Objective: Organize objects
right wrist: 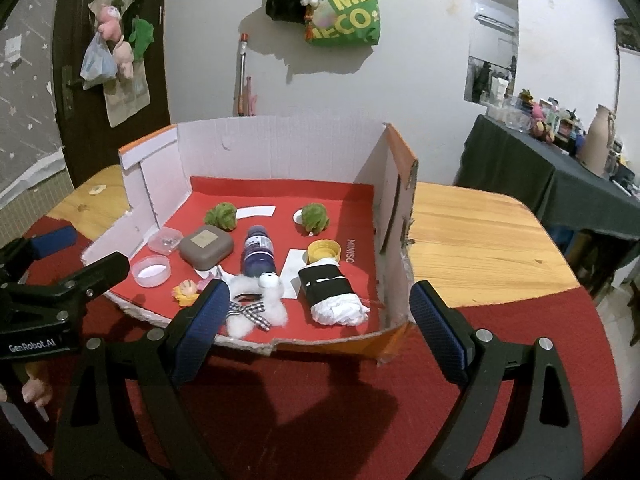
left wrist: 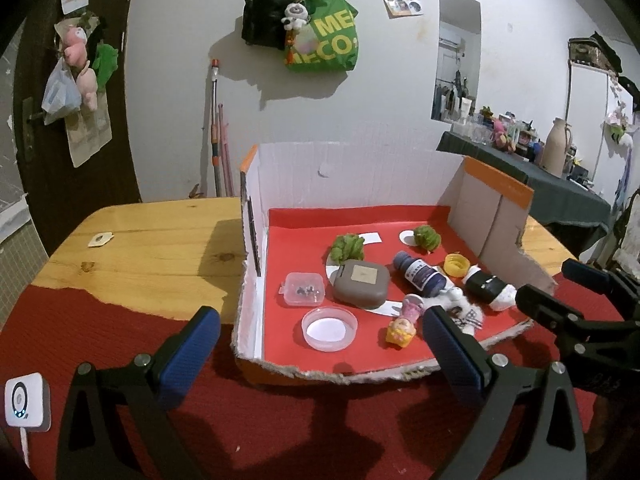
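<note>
2 grippers, left gripper (left wrist: 320, 344) and right gripper (right wrist: 316, 320), are hovering wide apart and empty near the box (right wrist: 280, 148) of toys.

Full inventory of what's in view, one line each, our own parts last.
cardboard tray: 1, white walls, red floor, on table
green plush balls: 2, green, tray rear
grey case: 1, grey, tray left-centre
dark bottle: 1, purple-blue, lying, centre
yellow cap: 1, yellow, right of bottle
black-wrapped bundle: 1, black and white, tray right
white plush: 1, white, checked bow, tray front
clear box: 1, clear, tray left
round dish: 1, translucent, front left
small doll: 1, yellow and pink, front
table: 1, wood, red mat
left tool: 1, open
right tool: 1, open
</note>
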Motion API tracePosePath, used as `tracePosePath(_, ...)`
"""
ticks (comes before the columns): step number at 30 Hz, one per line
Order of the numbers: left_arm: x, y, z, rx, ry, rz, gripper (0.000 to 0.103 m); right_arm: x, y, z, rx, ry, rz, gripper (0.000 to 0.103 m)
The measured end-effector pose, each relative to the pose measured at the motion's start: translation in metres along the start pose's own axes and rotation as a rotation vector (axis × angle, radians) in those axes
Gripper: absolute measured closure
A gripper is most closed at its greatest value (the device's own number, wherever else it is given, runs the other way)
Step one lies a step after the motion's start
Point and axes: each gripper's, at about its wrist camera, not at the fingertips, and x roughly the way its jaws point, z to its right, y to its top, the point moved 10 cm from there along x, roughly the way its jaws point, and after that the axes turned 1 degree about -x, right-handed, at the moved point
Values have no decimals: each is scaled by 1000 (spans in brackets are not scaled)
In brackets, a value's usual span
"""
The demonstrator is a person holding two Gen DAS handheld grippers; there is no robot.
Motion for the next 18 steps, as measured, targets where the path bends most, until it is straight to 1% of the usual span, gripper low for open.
tracePosePath(4,-15,-5,2,4,1,-15,0,-13,-7,-3,-16,-1,-12,11)
tracePosePath(7,-24,-15,2,-1,-3,-42,0,-19,-17,-6,-26,-8,-42,11)
tracePosePath(13,-29,-45,0,-7,8,-131,0,-17,-49,-8,7,19,-148,11)
tracePosePath(18,-18,-70,-2,-20,11,-215,0,-7,-72,-6,21,3,-221,11)
